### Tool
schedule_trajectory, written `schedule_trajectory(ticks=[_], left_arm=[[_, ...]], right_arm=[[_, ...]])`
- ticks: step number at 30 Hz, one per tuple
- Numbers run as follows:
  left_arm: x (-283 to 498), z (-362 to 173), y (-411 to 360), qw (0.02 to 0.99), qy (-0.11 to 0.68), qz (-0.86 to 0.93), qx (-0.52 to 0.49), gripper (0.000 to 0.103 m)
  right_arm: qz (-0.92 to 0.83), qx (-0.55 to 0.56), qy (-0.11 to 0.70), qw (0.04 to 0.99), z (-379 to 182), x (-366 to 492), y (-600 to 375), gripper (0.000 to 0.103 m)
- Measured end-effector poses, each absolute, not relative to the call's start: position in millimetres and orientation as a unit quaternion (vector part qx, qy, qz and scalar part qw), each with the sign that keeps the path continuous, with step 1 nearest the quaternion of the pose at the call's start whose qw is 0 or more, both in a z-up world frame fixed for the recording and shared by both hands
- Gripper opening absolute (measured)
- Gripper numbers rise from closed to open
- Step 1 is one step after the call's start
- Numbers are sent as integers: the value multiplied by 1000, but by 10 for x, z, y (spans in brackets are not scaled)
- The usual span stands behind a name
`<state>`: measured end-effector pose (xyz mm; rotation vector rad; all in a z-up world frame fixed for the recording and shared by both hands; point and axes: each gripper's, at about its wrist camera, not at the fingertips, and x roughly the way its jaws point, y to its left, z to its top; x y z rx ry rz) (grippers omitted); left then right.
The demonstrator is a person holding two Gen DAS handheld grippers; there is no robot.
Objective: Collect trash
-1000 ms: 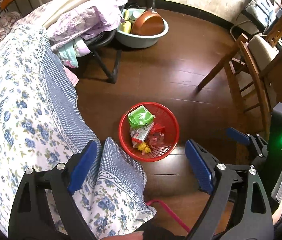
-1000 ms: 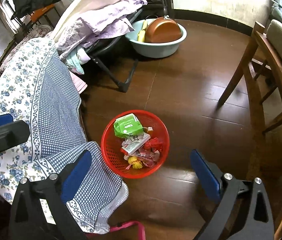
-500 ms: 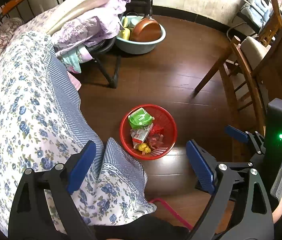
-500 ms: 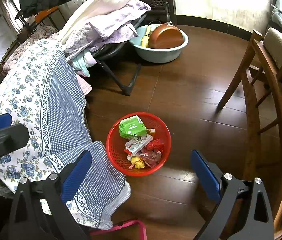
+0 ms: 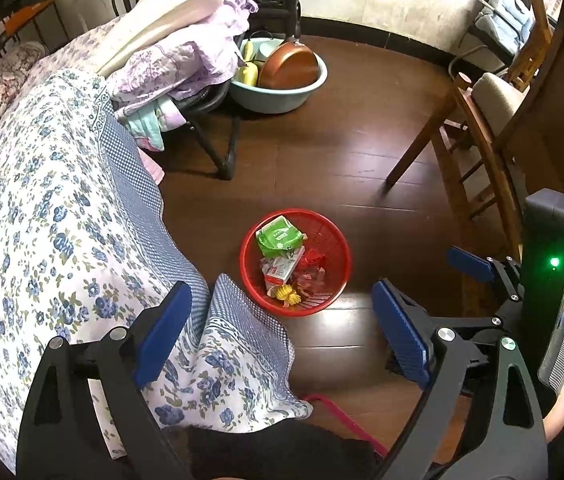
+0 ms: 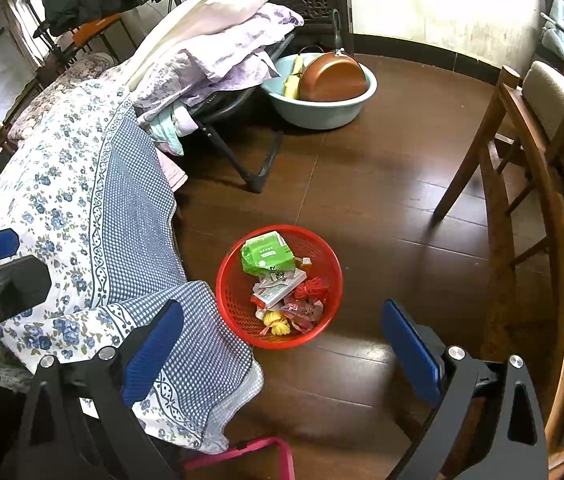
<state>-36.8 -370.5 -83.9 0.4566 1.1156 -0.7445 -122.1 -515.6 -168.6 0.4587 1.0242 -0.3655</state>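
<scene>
- the bed with its blue-flowered coverlet (image 5: pixel 42 216) fills the left side; one corner of the cloth hangs off the edge and droops almost to the basket rim, likely just left as it fell.
- one dark wooden floor (image 6: pixel 382 200) with nothing loose on it that i can see, which suggests the collecting is about done.
- two wooden chairs on the right as far as i can count — the near one (image 6: pixel 522 184) has a pale cushion; the far one is half cut off.
- one heap of lilac bedding and a white pillow (image 6: pixel 210 40) is piled on a black folding frame, probably to keep it off the floor.
- one pale blue washbasin (image 6: pixel 322 108) sits by the wall, holding a copper-coloured pan propped on edge and something yellow beside it.
- one red mesh basket (image 6: pixel 238 280) stands on the floor just beside the bed corner, where both hands can reach it; the trash is all inside it.
- left gripper (image 5: pixel 282 328) and right gripper (image 6: pixel 282 340) — two, both with jaws spread wide and nothing between them, held high above the basket.
- in the basket: one green packet (image 6: pixel 266 256) on top, one white-and-red carton under it, a crumpled red wrapper or two, one yellow scrap — the small bits are too tangled to count surely.
- one pink bar (image 6: pixel 242 450) at the bottom edge; i cannot tell what it belongs to.
</scene>
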Motion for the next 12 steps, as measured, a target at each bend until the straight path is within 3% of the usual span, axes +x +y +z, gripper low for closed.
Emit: schedule_trajectory(ticks=[12], left_arm=[[-428,-747,-3669,767,498,-342,218,89]], right_arm=[[-175,216,484,830,-1660,-1242,-5156,97]])
